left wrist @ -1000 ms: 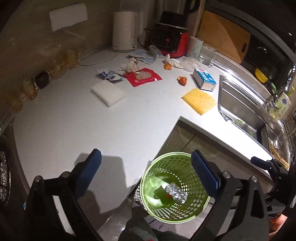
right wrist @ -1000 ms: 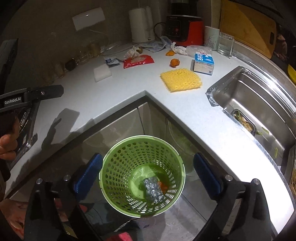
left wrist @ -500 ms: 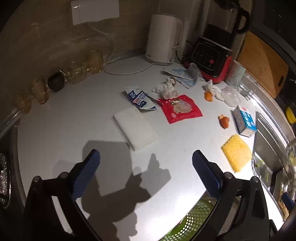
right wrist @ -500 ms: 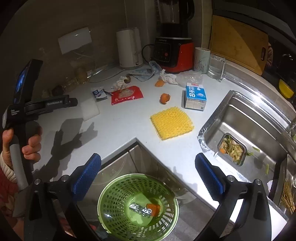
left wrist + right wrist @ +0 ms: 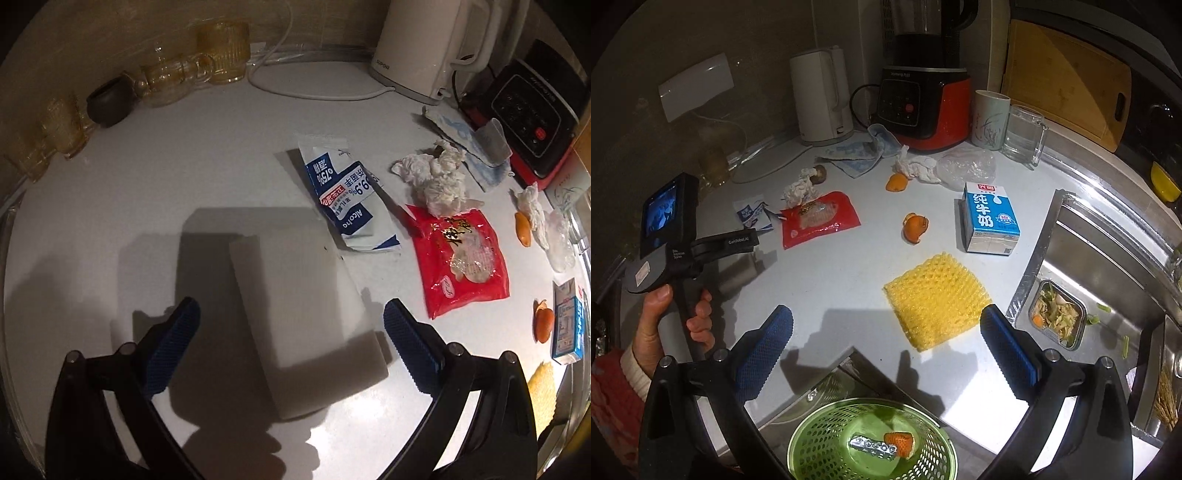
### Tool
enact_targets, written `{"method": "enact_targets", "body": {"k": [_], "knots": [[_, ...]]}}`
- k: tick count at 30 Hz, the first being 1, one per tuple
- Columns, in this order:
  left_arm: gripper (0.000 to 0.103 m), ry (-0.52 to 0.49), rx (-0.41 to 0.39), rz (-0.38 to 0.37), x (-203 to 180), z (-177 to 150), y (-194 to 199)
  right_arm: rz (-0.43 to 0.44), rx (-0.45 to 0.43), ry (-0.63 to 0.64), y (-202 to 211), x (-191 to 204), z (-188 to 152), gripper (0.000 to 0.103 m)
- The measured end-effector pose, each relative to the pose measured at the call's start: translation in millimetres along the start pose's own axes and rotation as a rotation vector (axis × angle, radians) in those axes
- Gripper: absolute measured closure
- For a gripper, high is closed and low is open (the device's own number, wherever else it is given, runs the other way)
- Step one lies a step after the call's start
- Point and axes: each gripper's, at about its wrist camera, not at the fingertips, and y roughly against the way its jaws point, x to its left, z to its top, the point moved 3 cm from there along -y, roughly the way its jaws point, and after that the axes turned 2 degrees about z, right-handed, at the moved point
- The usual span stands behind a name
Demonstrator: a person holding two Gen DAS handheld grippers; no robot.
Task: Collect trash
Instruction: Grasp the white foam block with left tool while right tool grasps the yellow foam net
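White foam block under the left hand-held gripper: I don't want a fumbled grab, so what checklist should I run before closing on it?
1. Left hand-held gripper open: ok.
2. White foam block between the fingers: ok.
3. Pads touching the block: cannot tell.
4. Alcohol wipe packet outside the grip: ok.
5. Right hand-held gripper open and empty: ok.
6. Green basket has room: ok.

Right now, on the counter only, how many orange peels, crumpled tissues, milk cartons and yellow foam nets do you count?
Orange peels: 2
Crumpled tissues: 2
Milk cartons: 1
Yellow foam nets: 1
Total: 6
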Motion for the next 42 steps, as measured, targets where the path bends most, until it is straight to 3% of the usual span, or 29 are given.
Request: {"method": "enact_targets", "body": {"k": [4,8,15,21,25,30,32,37,38,42], "knots": [[0.028,-0.015,-0.003,0.026,-5,3,-9,-0.033,0.025,-0.01,-9,0,3,0.002],[0.034,-0.035,-0.004,0.013,-6,5,-9,-0.074,0.04,-0.01,-16,-3,5,0.002],[0.035,-0.104,-0.068,-0.047,0,6,13,-0.165,0.084,-0.024,-44,-19,6,0.002],[0.035,-0.199,-0.143,-0.154,7,-11,56,-0.211,0.139,-0.159,-88,-46,2,0.002],[0.035,-0.247,-0.14,-0.222,7,-19,72,-0.236,0.167,-0.242,-110,-58,-1,0.002],[0.035,-0.292,-0.142,-0.269,-2,-30,82,-0.238,0.181,-0.238,-127,-55,-3,0.004],[0.035,-0.323,-0.143,-0.282,-5,-36,82,-0.22,0.171,-0.219,-127,-52,-2,0.012],[0.035,-0.364,-0.145,-0.317,-12,-47,88,-0.147,0.159,-0.196,-120,-44,1,0.061],[0.035,-0.374,-0.15,-0.325,-14,-48,90,-0.137,0.156,-0.197,-118,-44,1,0.077],[0.035,-0.423,-0.158,-0.355,-21,-58,103,-0.086,0.133,-0.214,-105,-44,0,0.08]]}}
